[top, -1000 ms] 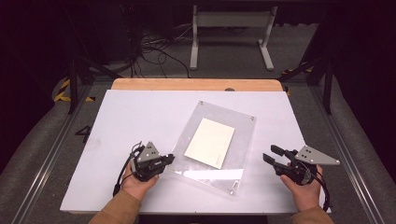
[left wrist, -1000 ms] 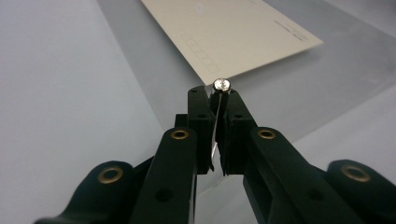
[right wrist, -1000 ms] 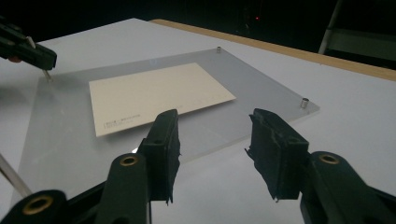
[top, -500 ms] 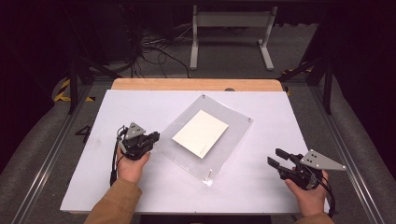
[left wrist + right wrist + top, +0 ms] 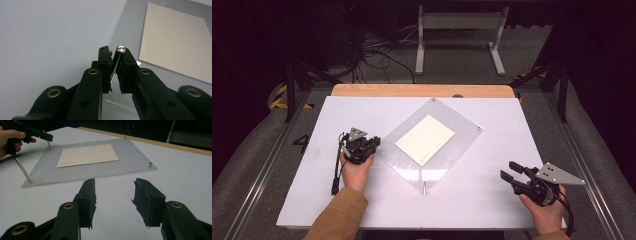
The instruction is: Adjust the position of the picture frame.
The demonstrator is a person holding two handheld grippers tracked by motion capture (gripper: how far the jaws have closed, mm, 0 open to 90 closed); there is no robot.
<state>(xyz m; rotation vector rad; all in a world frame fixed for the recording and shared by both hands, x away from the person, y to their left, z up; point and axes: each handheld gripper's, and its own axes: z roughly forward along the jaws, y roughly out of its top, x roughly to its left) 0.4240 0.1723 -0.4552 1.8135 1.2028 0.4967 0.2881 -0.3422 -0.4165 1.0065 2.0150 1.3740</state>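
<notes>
A clear acrylic plate [image 5: 412,167] lies cornerwise on the white table [image 5: 492,210], with a cream paper sheet [image 5: 425,139] on its middle. Thin metal pins stand at its corners; the one at the near corner [image 5: 424,188] leans. My left gripper [image 5: 375,143] is at the plate's left corner, shut on a pin [image 5: 121,49] whose round head shows between the jaw tips [image 5: 115,53]. The right gripper view shows that left gripper [image 5: 46,136] holding the pin [image 5: 49,144] over the plate [image 5: 100,170]. My right gripper [image 5: 508,170] stands open above bare table, apart from the plate, nothing between its fingers [image 5: 113,187].
A wooden strip [image 5: 422,90] runs along the table's far edge. Beyond it are a grey stand [image 5: 459,37] and cables on the floor. Metal rails [image 5: 267,170] flank both table sides. Bare table lies to the plate's right and in front.
The left gripper has moved up and left from the plate's near side to its left corner. The plate has turned and shifted left. The right gripper drifted slightly down-right.
</notes>
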